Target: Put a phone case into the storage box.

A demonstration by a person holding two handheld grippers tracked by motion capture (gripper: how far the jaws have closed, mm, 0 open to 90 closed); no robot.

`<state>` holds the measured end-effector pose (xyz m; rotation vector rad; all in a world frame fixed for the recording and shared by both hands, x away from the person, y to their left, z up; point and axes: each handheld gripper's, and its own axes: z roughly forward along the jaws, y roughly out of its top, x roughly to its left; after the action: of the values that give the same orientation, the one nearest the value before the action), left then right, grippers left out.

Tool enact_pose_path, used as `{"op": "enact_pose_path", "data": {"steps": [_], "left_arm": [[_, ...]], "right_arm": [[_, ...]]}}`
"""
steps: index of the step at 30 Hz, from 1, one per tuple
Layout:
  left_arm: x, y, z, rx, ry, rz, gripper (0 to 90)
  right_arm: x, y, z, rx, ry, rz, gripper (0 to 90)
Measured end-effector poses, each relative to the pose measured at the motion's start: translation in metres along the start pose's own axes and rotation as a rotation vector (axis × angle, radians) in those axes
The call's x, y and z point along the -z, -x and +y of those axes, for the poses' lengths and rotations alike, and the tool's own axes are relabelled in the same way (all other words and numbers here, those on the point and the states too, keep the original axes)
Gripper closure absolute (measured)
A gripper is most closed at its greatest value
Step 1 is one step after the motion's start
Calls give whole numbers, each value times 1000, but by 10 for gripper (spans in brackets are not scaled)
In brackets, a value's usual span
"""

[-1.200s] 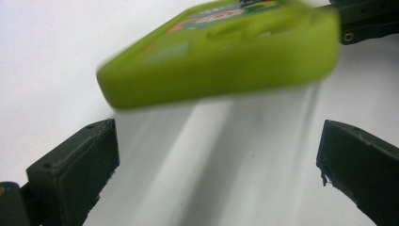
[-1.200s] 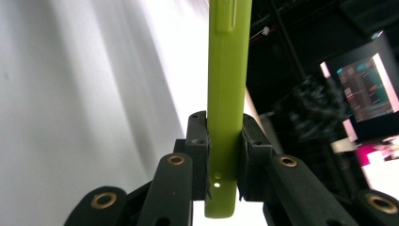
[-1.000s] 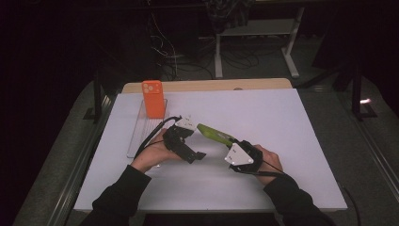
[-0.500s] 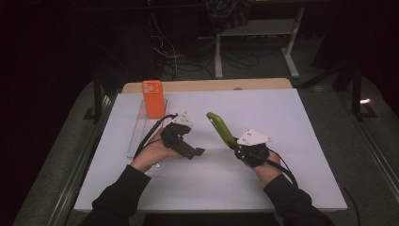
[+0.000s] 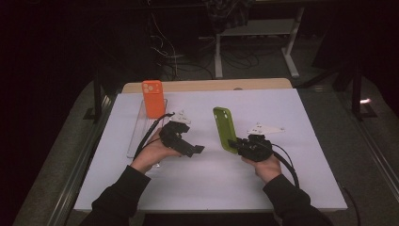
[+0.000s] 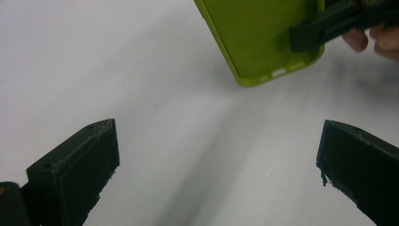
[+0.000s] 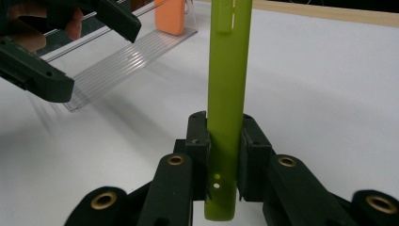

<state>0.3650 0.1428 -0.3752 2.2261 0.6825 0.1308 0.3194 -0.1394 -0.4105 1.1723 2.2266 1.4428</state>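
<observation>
A white-topped bench (image 5: 301, 122) with a pale wooden strip along its far edge carries the scene, lit against a dark room. The right tool (image 5: 235, 142), held in the person's right hand (image 5: 264, 165), is clamped on one short end of a lime-green rubbery phone case (image 5: 224, 129); in the right gripper view the two black jaws press on either side of the case's thin edge (image 7: 227, 108), which rises straight up between them. In the high view the case stands tilted up off the bench surface, its open inner side facing toward the left tool, with its long axis running away from the person. The left tool (image 5: 190, 148), held in the person's left hand (image 5: 153, 153), sits just to the left of the green case and apart from it; its jaws are spread wide with nothing between them, and in the left gripper view they frame bare white bench with the lower end of the green case (image 6: 263, 37) showing above them, pinched by the other tool's black jaw. To the far left of the bench lies a clear ribbed plastic stand (image 5: 139, 128), and on its far end an orange phone-shaped case with camera holes (image 5: 152, 98) stands upright, leaning slightly back. That orange case is well apart from the green one. Black cables trail from both tools toward the person's dark sleeves.
</observation>
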Motion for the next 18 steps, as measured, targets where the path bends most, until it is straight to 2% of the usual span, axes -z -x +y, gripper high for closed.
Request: {"op": "enact_pose_path", "data": {"steps": [2, 6, 7, 9, 12, 18], "left_arm": [[-1, 0, 3, 18, 23, -4, 0], [-1, 1, 10, 17, 60, -11, 0], [-3, 3, 12, 28, 79, -14, 0], [-4, 3, 17, 25, 84, -21, 0], [-7, 4, 26, 32, 125, -38, 0], [-13, 5, 41, 31, 160, -49, 0]], "right_arm": [[0, -1, 0, -5, 6, 5, 758], [1, -1, 2, -7, 17, 10, 758], [2, -1, 2, -2, 22, 10, 758], [2, -2, 3, -7, 26, 13, 758], [2, -2, 3, -9, 30, 16, 758], [0, -4, 2, 13, 35, 24, 758]]}}
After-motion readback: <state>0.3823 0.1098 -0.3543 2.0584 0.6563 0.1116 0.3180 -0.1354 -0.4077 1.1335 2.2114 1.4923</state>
